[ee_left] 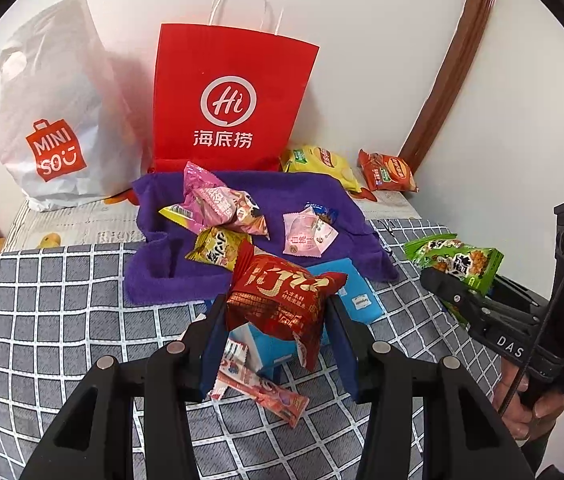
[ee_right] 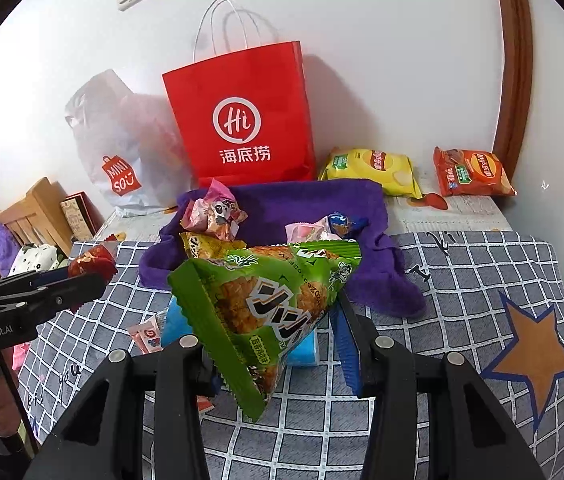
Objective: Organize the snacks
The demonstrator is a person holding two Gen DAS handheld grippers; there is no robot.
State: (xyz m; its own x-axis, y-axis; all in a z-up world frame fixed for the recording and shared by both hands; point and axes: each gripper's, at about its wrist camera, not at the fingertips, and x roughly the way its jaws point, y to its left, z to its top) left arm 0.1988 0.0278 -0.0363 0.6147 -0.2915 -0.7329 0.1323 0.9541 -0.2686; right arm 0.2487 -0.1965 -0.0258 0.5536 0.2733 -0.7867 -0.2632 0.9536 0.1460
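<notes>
At the bottom centre of the frame the left gripper [ee_left: 276, 312] is clamped on a red snack packet [ee_left: 282, 300], lifted above a blue box [ee_left: 266, 350] and a pink stick packet [ee_left: 266, 394] lying on the grey checked cloth [ee_left: 62, 312]. At the right edge the right gripper [ee_left: 447, 294], held by a hand [ee_left: 521, 408], pinches a green snack packet [ee_left: 457, 260]. Behind, a purple towel [ee_left: 282, 192] carries a pink packet [ee_left: 222, 204], a yellow packet [ee_left: 214, 250] and a pale pink sachet [ee_left: 309, 236]; against the wall at the top stand a red paper bag [ee_left: 230, 100] and, upper left, a white plastic bag [ee_left: 58, 120], with yellow [ee_left: 321, 164] and orange [ee_left: 387, 172] chip bags to the right.
</notes>
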